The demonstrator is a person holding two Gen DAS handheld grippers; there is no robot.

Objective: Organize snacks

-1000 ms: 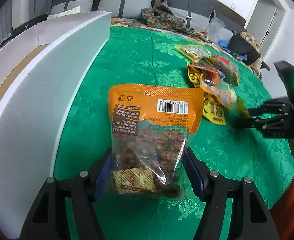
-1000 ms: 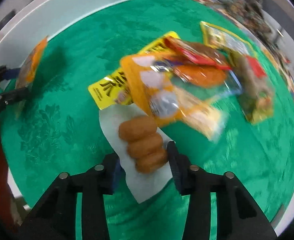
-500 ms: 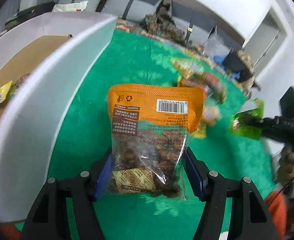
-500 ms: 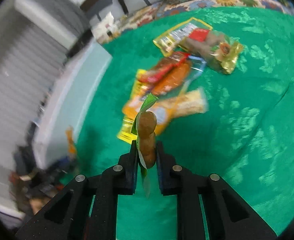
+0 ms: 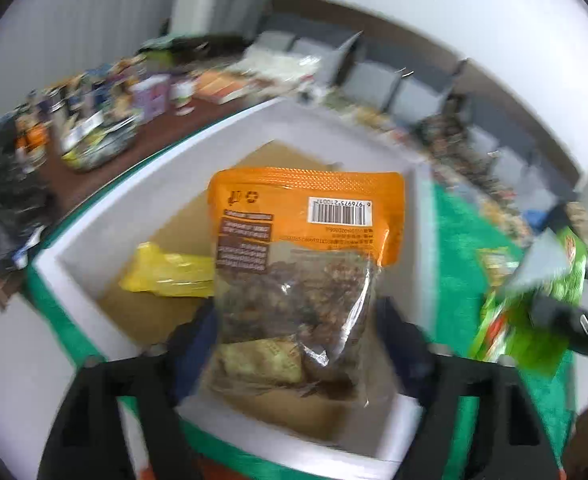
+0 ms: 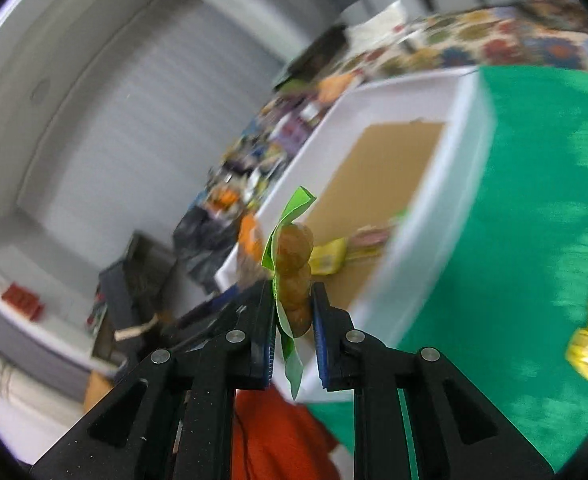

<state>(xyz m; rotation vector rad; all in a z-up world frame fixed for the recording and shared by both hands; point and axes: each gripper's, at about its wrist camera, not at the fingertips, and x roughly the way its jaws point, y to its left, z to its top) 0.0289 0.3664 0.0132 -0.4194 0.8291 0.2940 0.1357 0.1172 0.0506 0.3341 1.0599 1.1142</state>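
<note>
The orange snack bag (image 5: 306, 264) is being released over the white foam box (image 5: 93, 240): the left gripper (image 5: 298, 332) jaws are opening, the pads already standing clear of the bag between them. A yellow packet (image 5: 169, 272) is lying inside at nine o'clock of the bag. The green snack packet (image 6: 289, 276) is being clamped edge-on by the right gripper (image 6: 294, 316), fully closed. Withdrawal is best delayed until the bag is dropping free.
</note>
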